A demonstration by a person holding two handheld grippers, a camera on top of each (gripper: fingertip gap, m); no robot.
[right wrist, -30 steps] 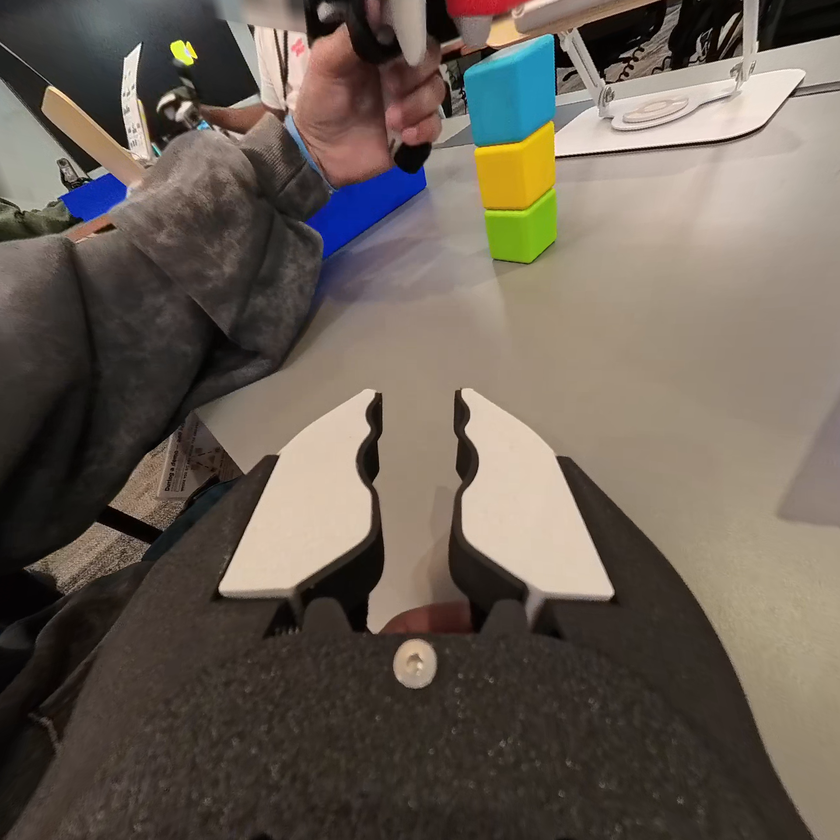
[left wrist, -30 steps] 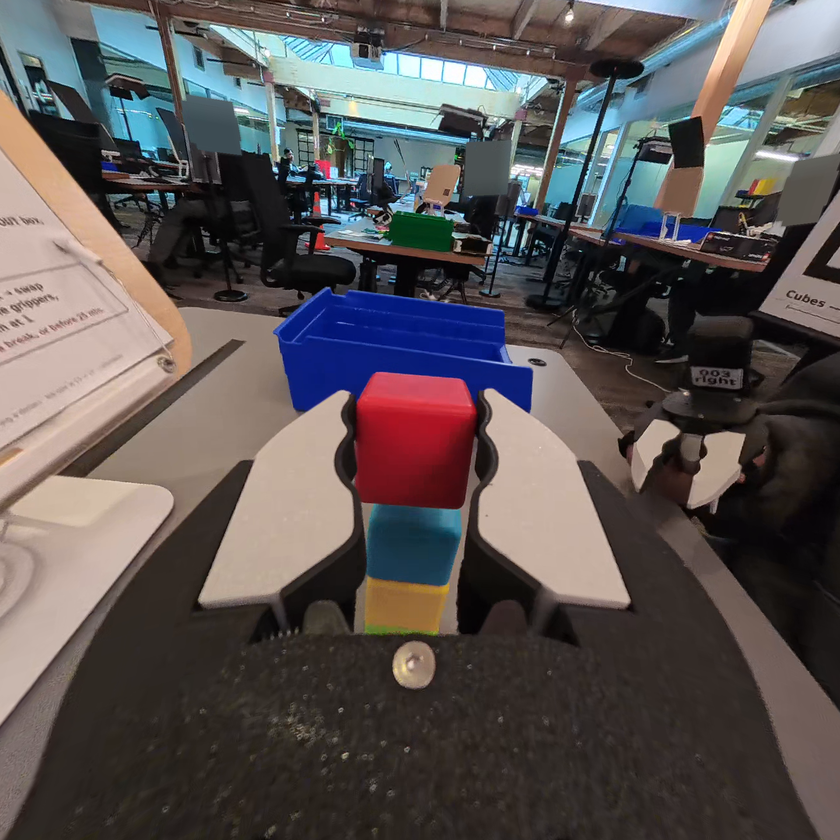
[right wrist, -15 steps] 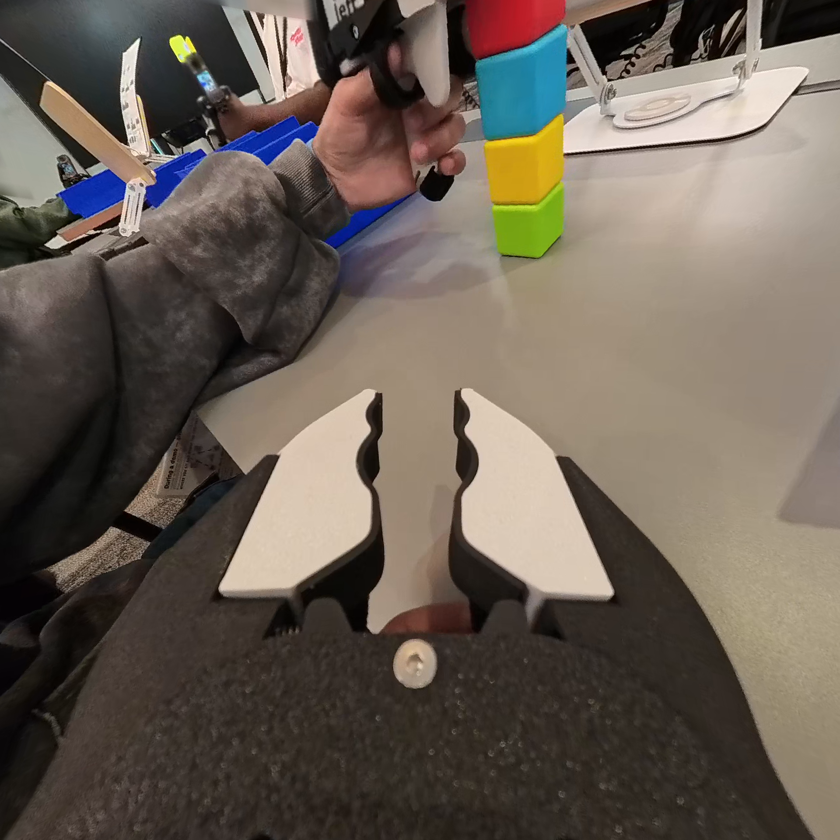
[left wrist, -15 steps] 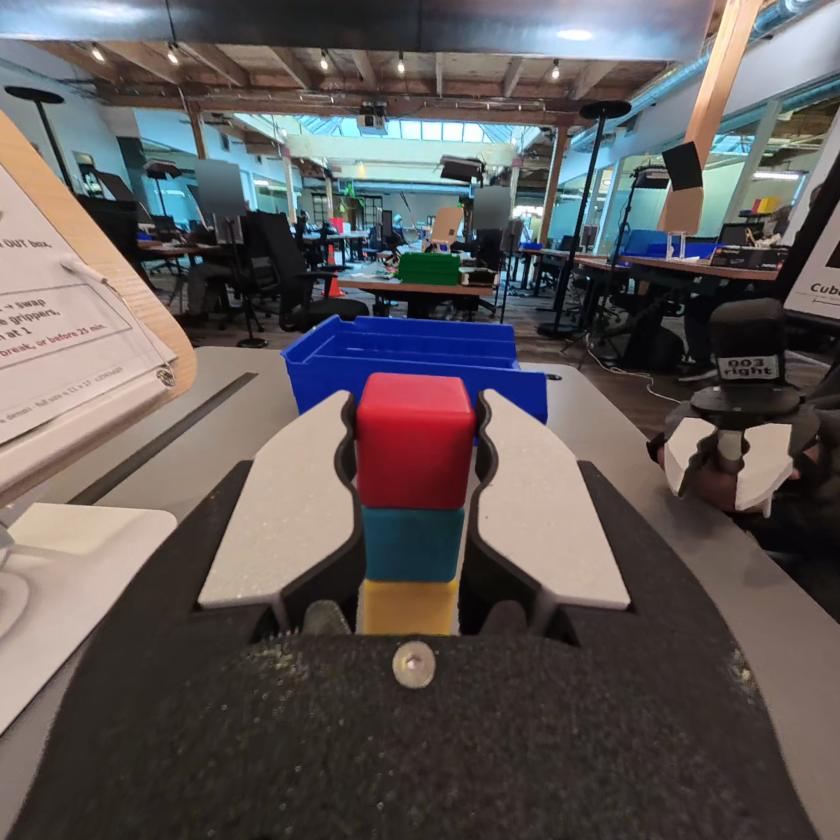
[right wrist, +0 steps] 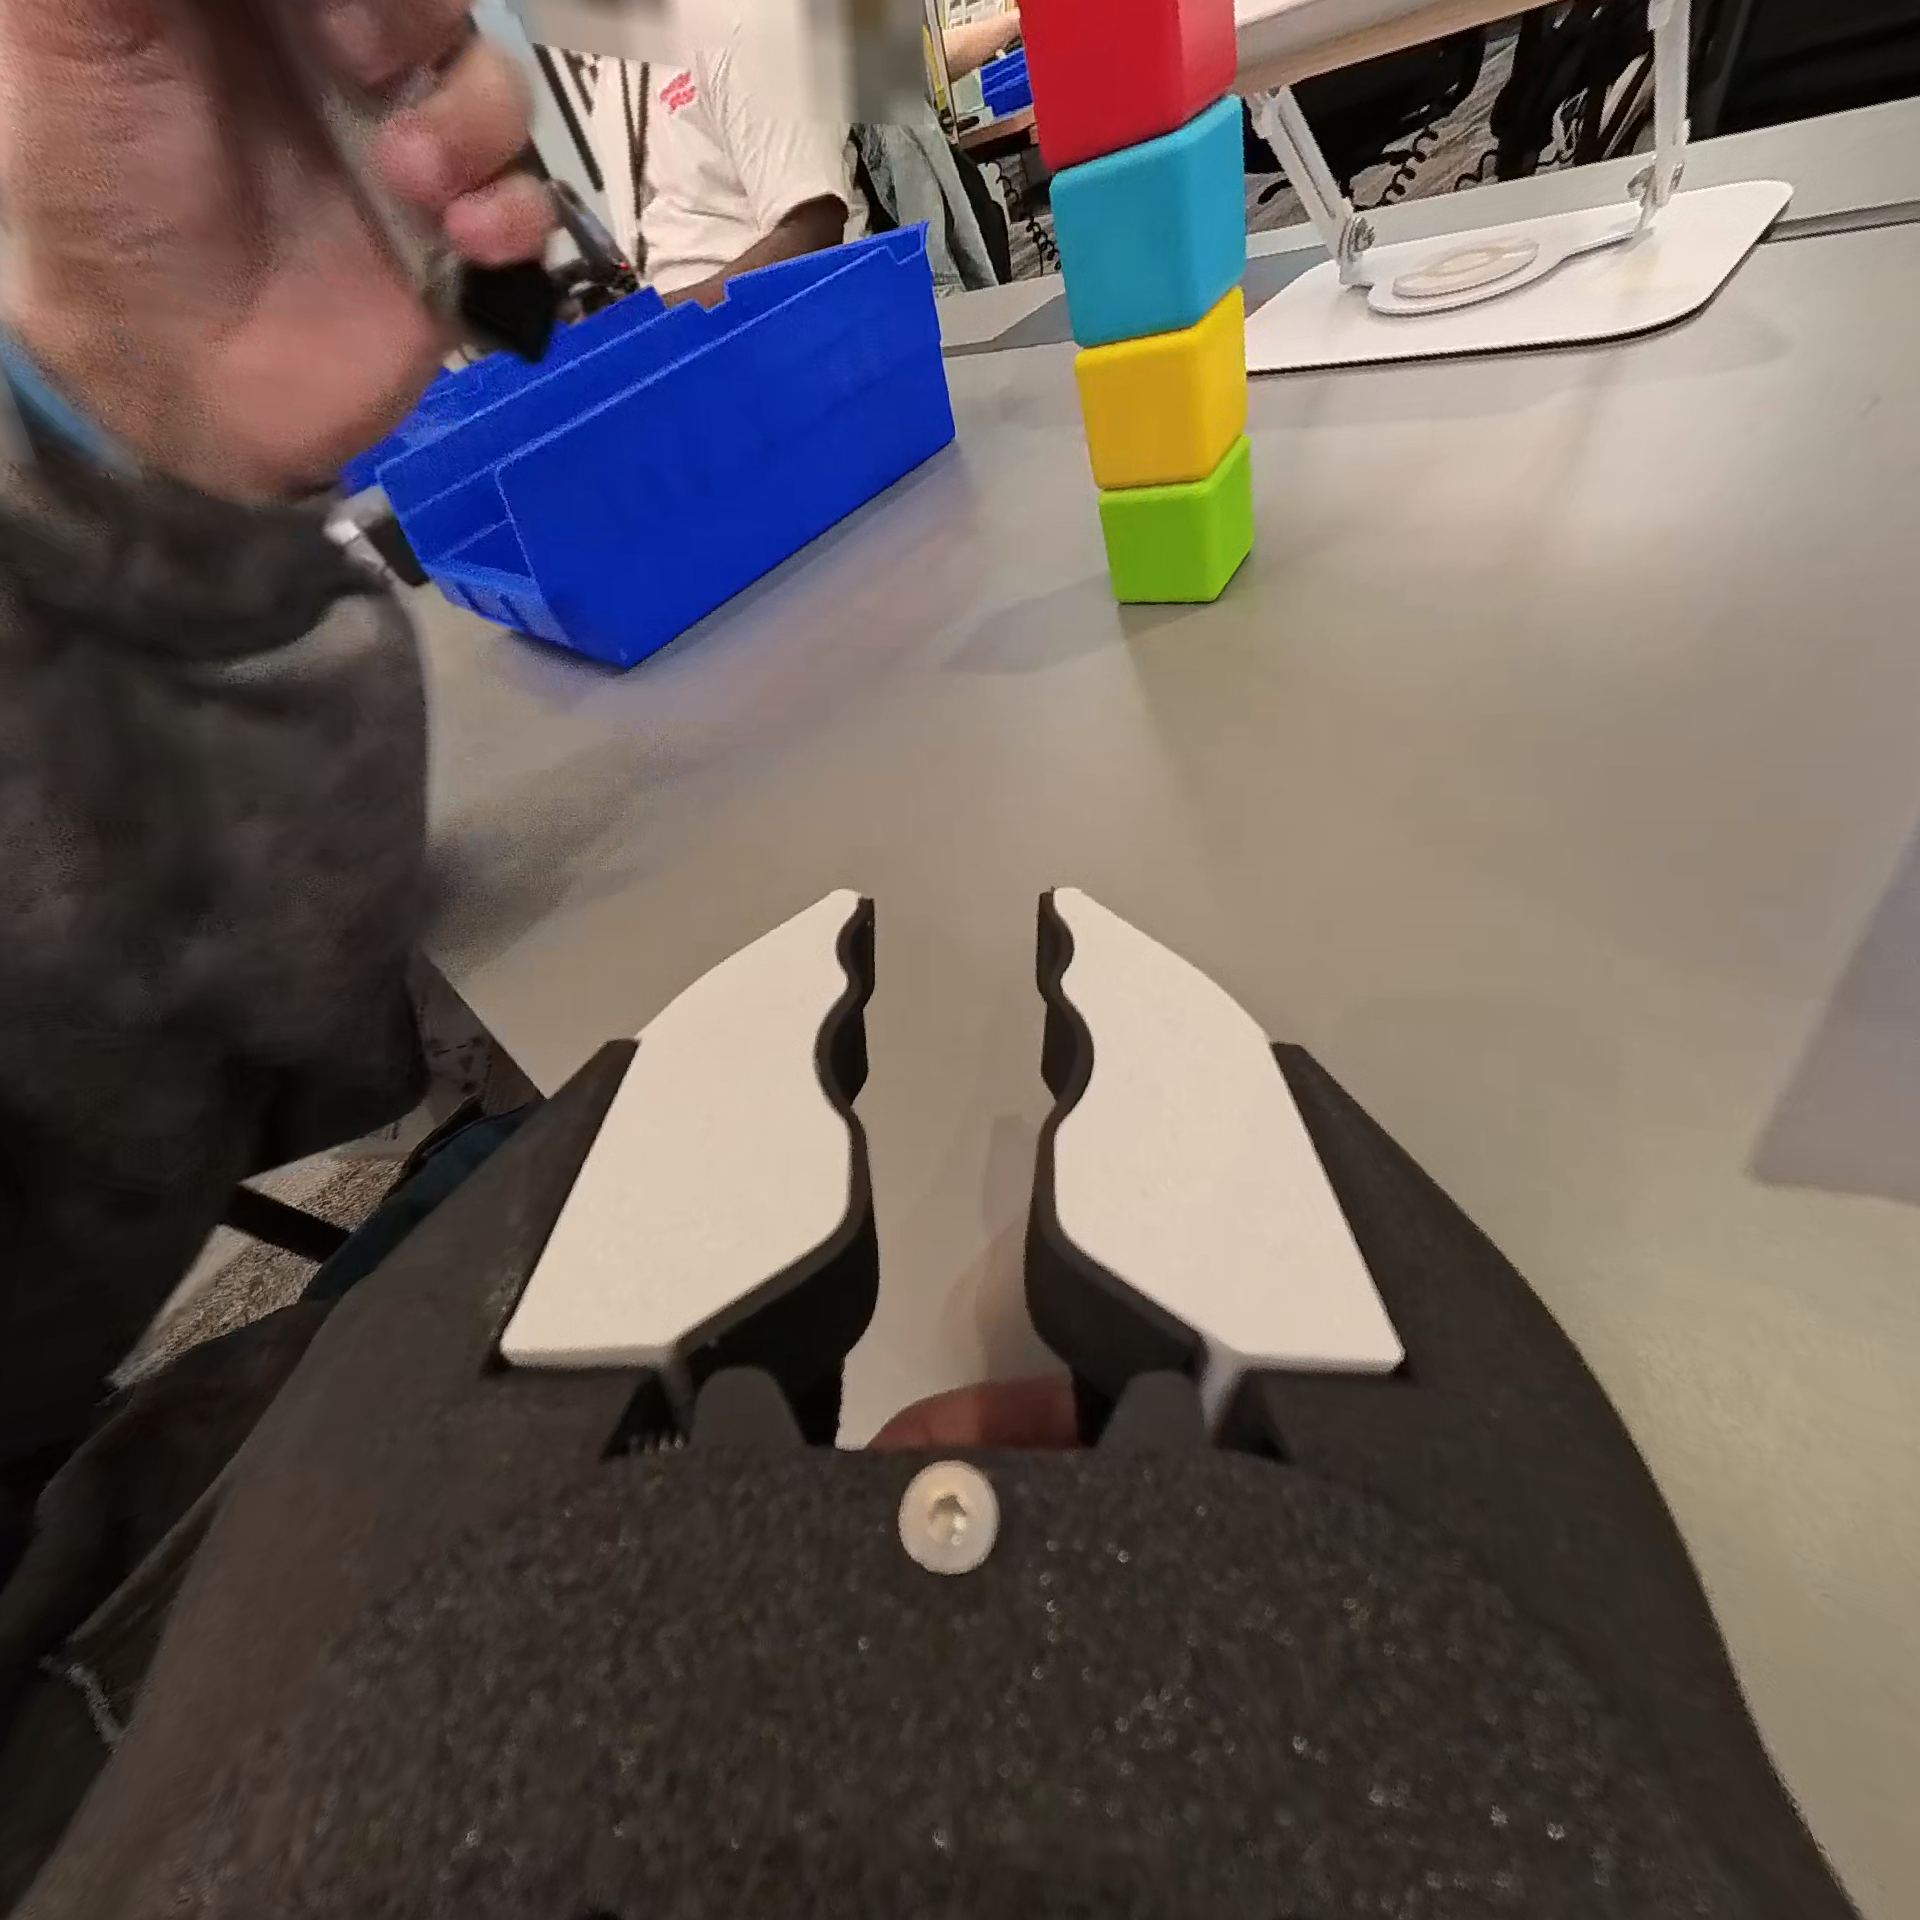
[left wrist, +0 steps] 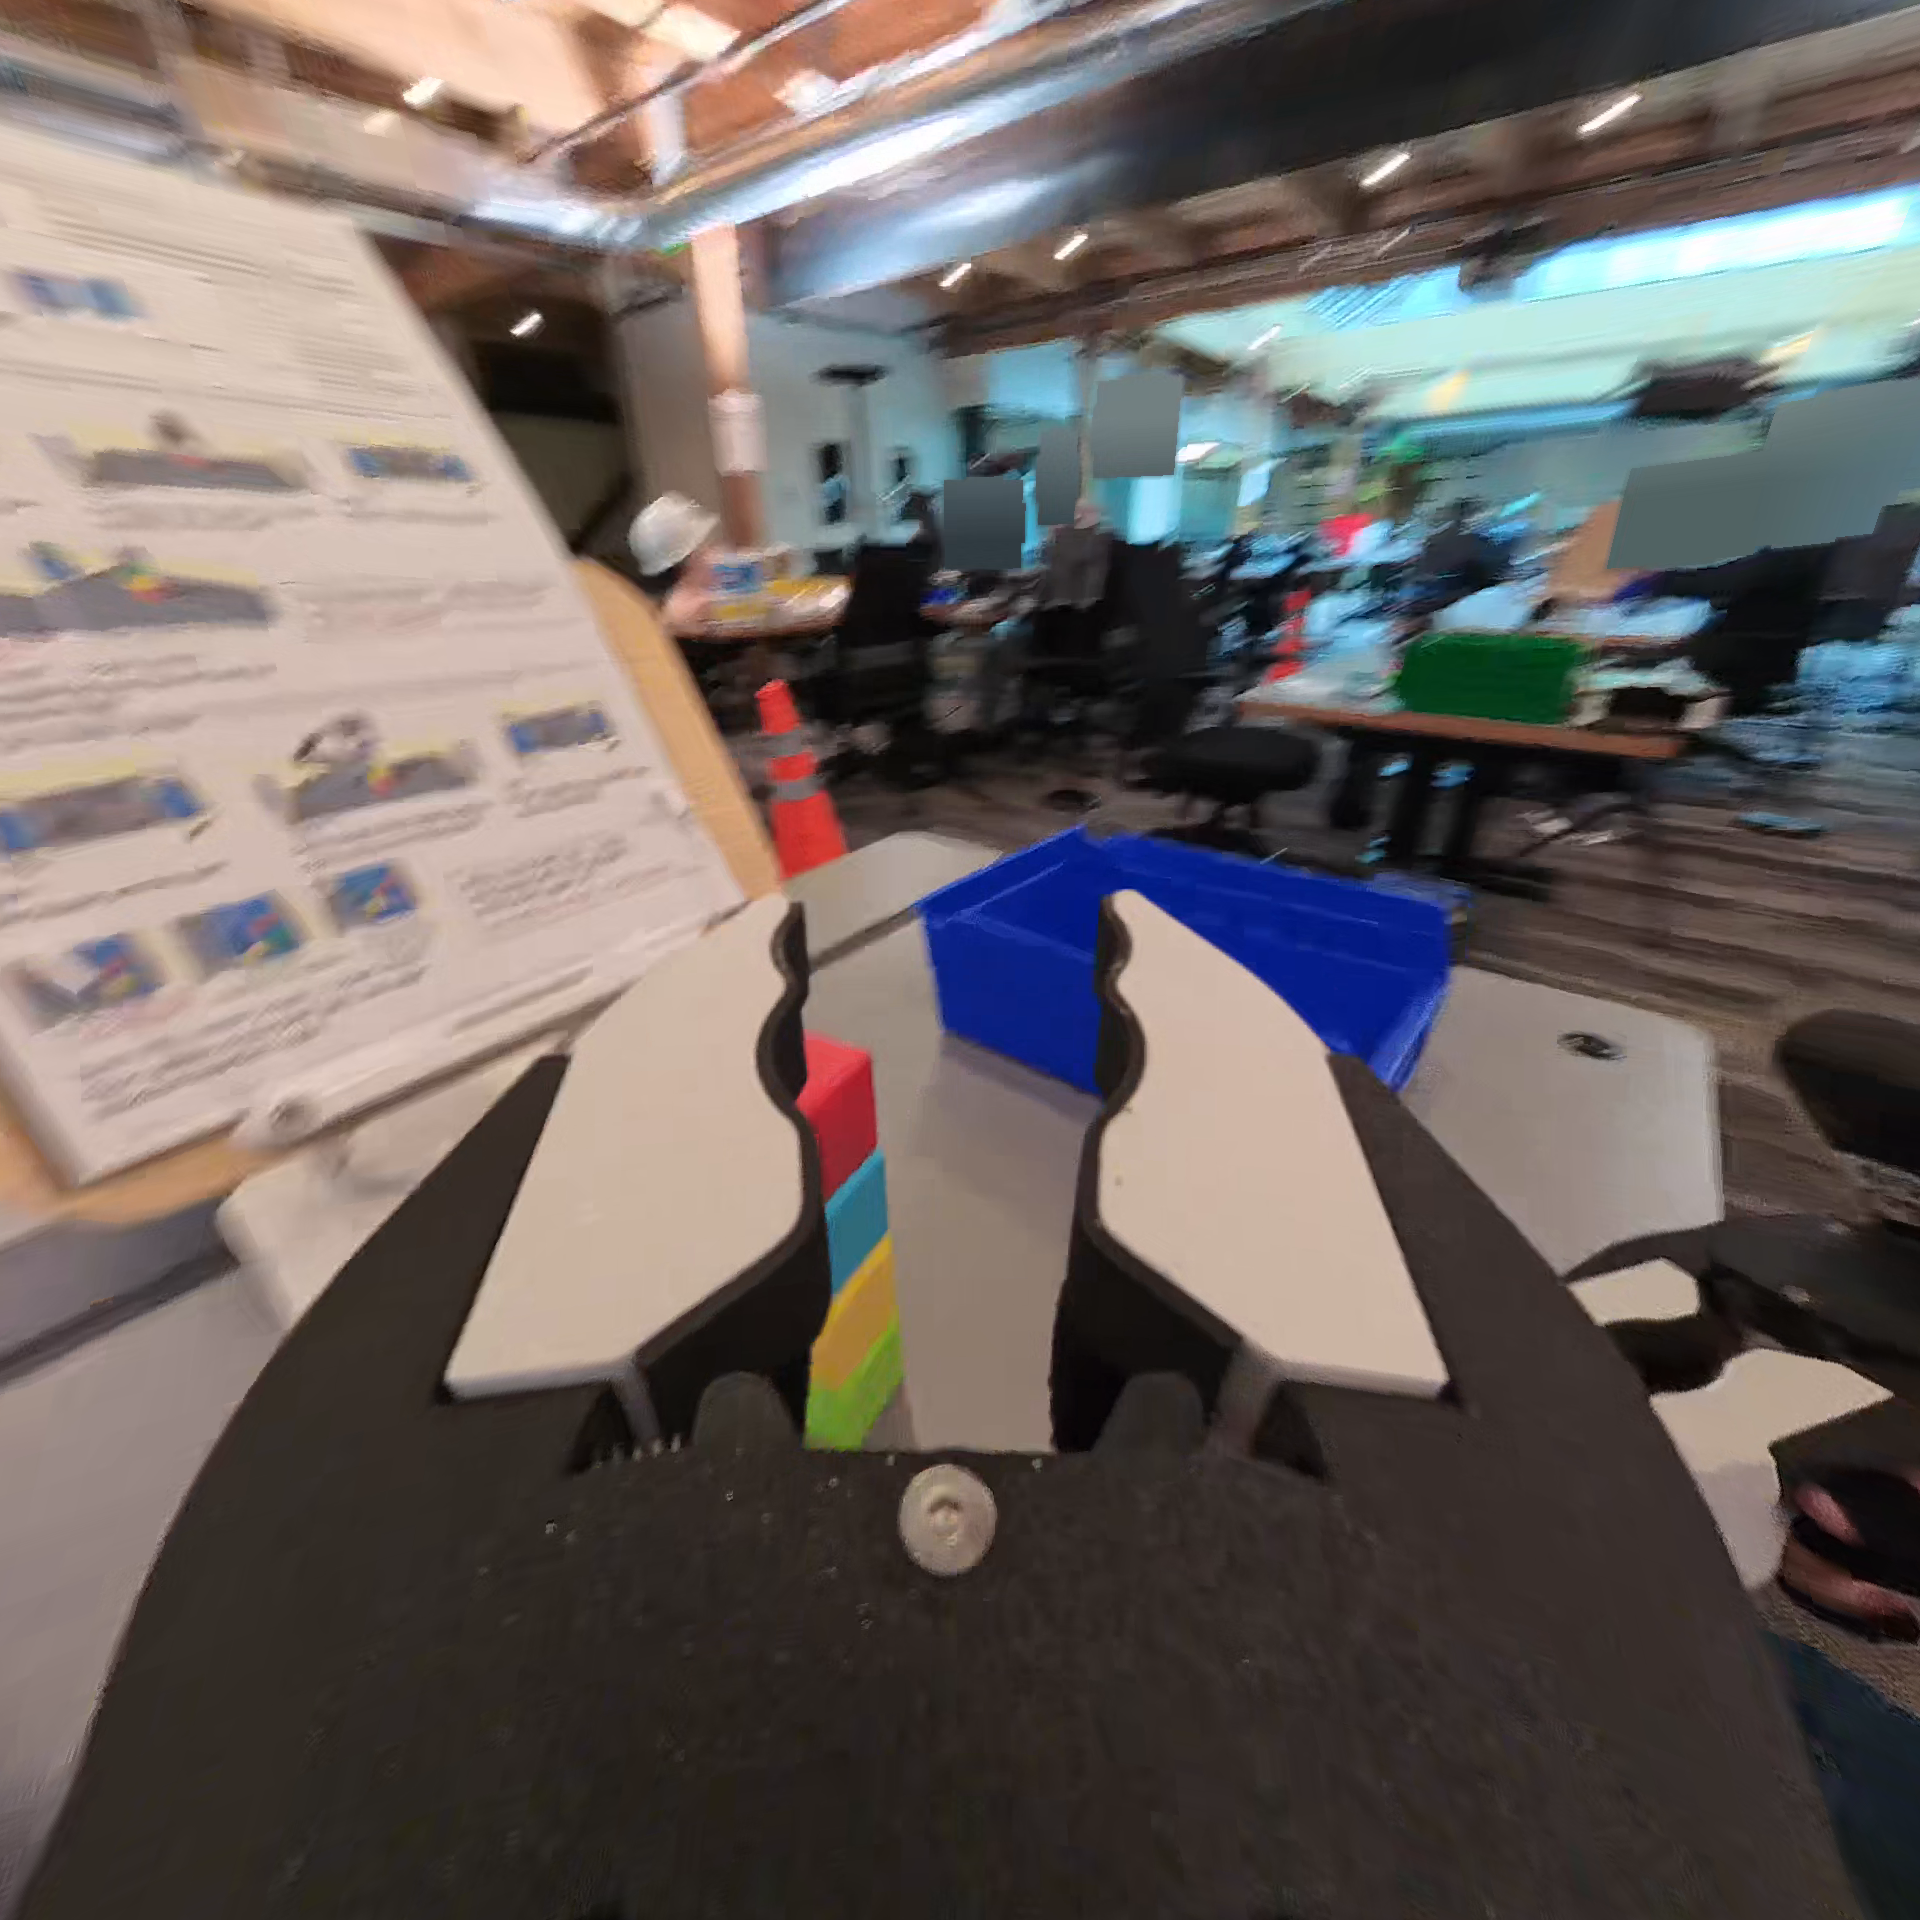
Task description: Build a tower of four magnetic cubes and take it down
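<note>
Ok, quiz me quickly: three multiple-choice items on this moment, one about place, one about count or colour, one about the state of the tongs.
1. The blue bin, seen from the right wrist view, sits where relative to the tower?
A. to its left
B. to its right
C. under it

2. Which cube touches the table?
A. red
B. yellow
C. green

3. The left tongs are:
A. shut on the red cube
B. open, holding nothing
C. shut on the blue bin

Answers:
1 A, the bin lies left of the stack.
2 C, the green cube is at the bottom.
3 B, a wide gap shows, with the red cube beyond it.
</note>
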